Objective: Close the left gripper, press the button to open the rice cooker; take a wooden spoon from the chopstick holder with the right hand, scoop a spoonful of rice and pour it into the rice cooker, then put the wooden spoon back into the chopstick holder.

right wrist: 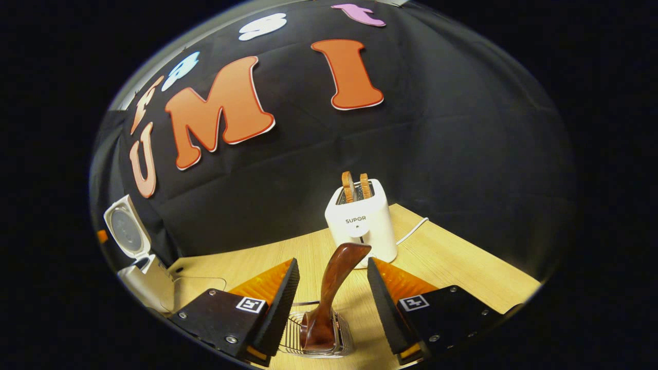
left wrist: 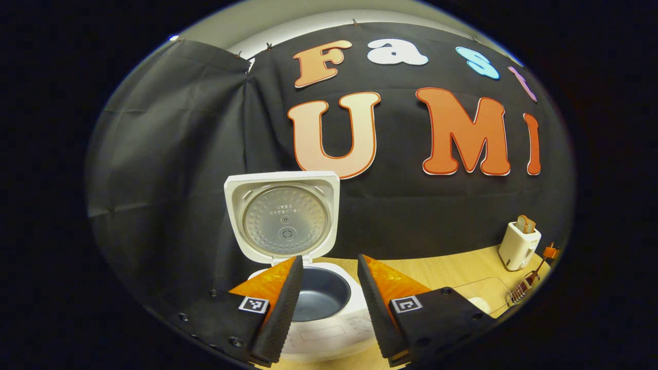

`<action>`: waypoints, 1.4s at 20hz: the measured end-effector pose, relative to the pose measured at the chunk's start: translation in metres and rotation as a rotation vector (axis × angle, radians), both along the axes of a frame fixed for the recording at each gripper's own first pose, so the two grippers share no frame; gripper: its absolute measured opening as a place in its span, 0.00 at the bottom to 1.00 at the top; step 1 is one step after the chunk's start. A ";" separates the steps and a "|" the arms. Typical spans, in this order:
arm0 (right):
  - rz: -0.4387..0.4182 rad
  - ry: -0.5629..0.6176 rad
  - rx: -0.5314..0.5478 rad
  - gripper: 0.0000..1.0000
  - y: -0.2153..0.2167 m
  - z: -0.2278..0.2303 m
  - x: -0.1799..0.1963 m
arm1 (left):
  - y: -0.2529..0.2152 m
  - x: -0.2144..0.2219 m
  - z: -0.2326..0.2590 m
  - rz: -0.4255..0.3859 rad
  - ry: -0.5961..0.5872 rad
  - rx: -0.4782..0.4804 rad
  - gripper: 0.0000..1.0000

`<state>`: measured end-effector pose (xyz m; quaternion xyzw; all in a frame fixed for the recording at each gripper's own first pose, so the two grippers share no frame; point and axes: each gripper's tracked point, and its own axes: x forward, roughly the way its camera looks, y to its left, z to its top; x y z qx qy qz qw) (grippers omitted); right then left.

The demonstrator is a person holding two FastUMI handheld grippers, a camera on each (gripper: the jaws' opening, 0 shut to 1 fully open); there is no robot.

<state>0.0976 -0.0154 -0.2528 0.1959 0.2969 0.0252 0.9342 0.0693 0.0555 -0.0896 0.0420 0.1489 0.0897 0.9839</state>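
Wooden table (right wrist: pixel 462 267), black cloth wall behind. Rice cooker (left wrist: pixel 329 313) at the left end, lid up, pot bare. Toaster (right wrist: pixel 361 221) far right. Left gripper (left wrist: pixel 329 288) fingers apart over the cooker. Right gripper (right wrist: pixel 333 293) fingers apart, flanking the wooden spoon (right wrist: pixel 331 288) upright in the wire chopstick holder (right wrist: pixel 318 334), not touching.

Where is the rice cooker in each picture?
Left gripper view: the rice cooker sits low in the middle, lid up, seen between the left gripper's fingers.
Right gripper view: the rice cooker is small at the far left edge, lid up.
Shared landmark: the white toaster, far right in the left gripper view, centre in the right gripper view.
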 end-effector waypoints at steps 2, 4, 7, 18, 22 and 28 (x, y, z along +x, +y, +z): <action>0.017 0.022 0.041 0.72 0.007 -0.006 -0.001 | -0.004 -0.001 0.000 -0.009 -0.002 0.012 0.71; 0.030 0.056 0.056 0.65 0.011 -0.015 -0.005 | -0.011 -0.001 0.000 -0.029 -0.007 -0.002 0.70; 0.024 0.086 0.074 0.45 0.013 -0.022 -0.008 | -0.015 0.000 -0.008 -0.039 0.003 -0.015 0.72; -0.017 0.106 0.159 0.11 0.014 -0.013 -0.021 | -0.012 -0.005 -0.027 -0.013 0.032 -0.014 0.70; -0.053 0.026 0.149 0.09 0.007 -0.001 -0.012 | -0.006 -0.009 -0.028 -0.005 0.023 0.004 0.70; -0.064 -0.138 0.147 0.07 0.013 0.073 0.003 | 0.004 -0.012 -0.031 0.002 0.014 0.005 0.71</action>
